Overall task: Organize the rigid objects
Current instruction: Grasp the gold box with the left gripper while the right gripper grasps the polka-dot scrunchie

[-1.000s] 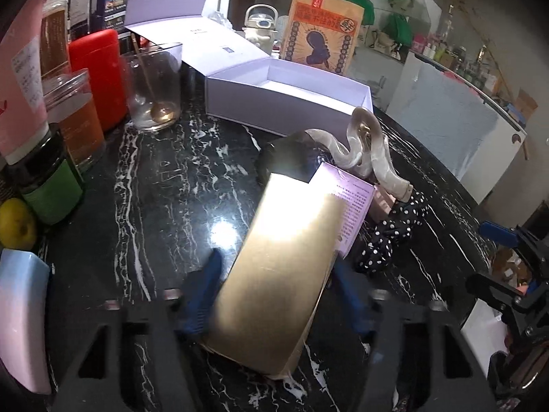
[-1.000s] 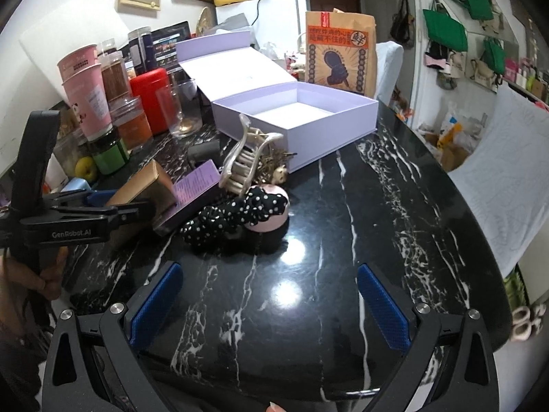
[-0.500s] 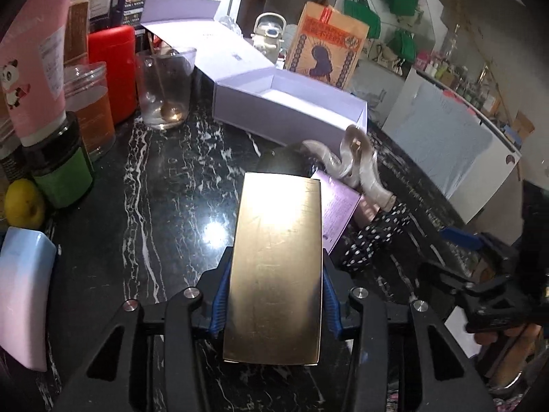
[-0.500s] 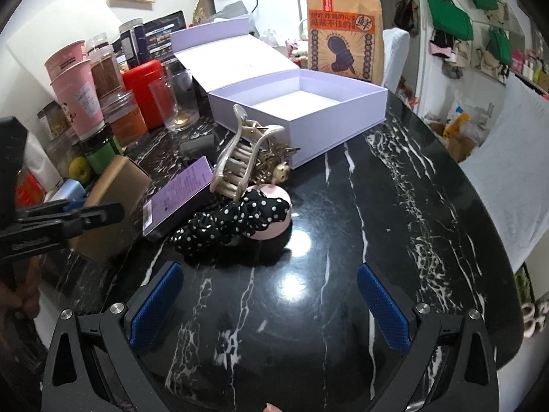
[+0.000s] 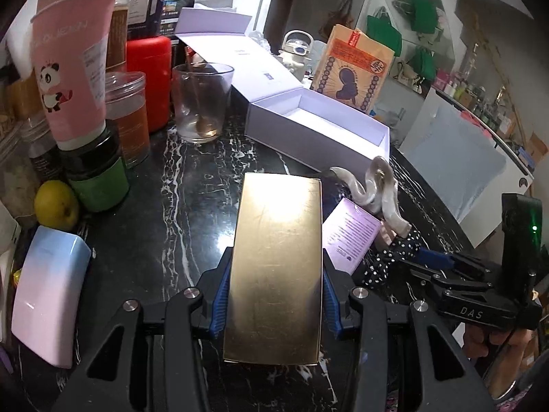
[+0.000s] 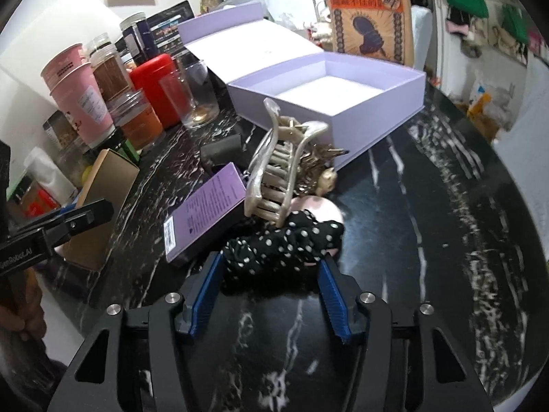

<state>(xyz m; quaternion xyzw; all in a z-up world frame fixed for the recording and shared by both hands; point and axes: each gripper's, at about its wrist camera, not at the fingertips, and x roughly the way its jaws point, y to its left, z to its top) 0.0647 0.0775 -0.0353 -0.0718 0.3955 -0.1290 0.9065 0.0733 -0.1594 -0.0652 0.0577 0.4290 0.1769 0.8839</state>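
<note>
My left gripper point(image 5: 272, 295) is shut on a flat gold box point(image 5: 278, 257), held above the black marble table; the box also shows in the right wrist view point(image 6: 103, 202). My right gripper point(image 6: 271, 292) is open, its blue pads on either side of a black polka-dot scrunchie point(image 6: 284, 250), not closed on it. Behind the scrunchie lie a pearly hair claw point(image 6: 274, 175), a purple card box point(image 6: 206, 213) and a pink round item point(image 6: 326, 209). An open lilac box point(image 6: 329, 92) stands behind them, its inside bare point(image 5: 319, 127).
Along the left stand pink cups point(image 5: 72, 65), a red canister point(image 5: 147, 75), jars, a glass with a spoon point(image 5: 200, 103), a green jar point(image 5: 97, 182), a lemon point(image 5: 56, 206) and a pastel case point(image 5: 48, 292). A brown paper bag point(image 6: 370, 17) stands behind the lilac box.
My left gripper closed on the gold box and lifted it level. My right gripper moved forward and narrowed, so the scrunchie now sits between its pads.
</note>
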